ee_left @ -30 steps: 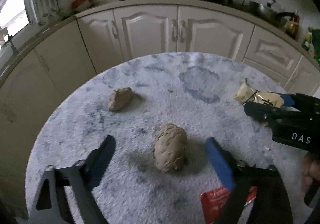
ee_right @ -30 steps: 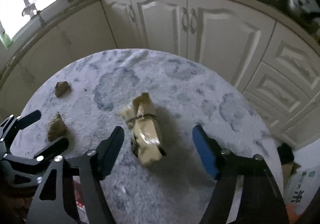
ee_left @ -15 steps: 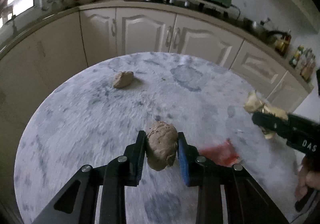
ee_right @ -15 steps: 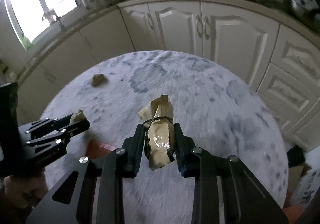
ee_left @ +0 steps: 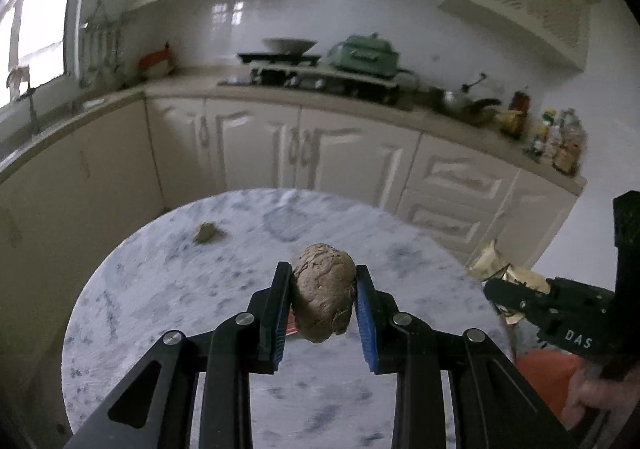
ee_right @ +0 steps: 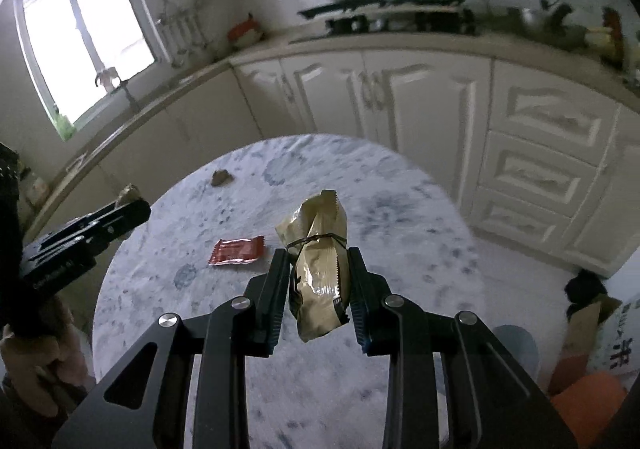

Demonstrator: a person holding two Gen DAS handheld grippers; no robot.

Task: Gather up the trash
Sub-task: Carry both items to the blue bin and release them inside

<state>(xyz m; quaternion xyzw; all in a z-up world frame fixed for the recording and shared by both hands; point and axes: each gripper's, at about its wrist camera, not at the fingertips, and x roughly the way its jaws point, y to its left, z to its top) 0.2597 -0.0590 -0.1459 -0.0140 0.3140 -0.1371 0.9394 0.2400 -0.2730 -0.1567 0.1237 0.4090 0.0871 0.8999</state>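
Left wrist view has the left tool pinching a crumpled brown paper wad, lifted clear above the round marbled worktop. Its jaws have just been closing, and the wad now sits between the blue pads. Right wrist view has the right tool pinching a tan snack wrapper across its middle, a dark band round its waist, also held above the worktop; those jaws have just been closing too.

Both pieces look light and soft. The wad should squash and hold; the glossy wrapper is probably slippery, so a grip at the bunched, banded waist seems safest.

Only the right wrist view shows the whole red sachet lying flat on the worktop. A small brown scrap lies towards the far edge in both views.
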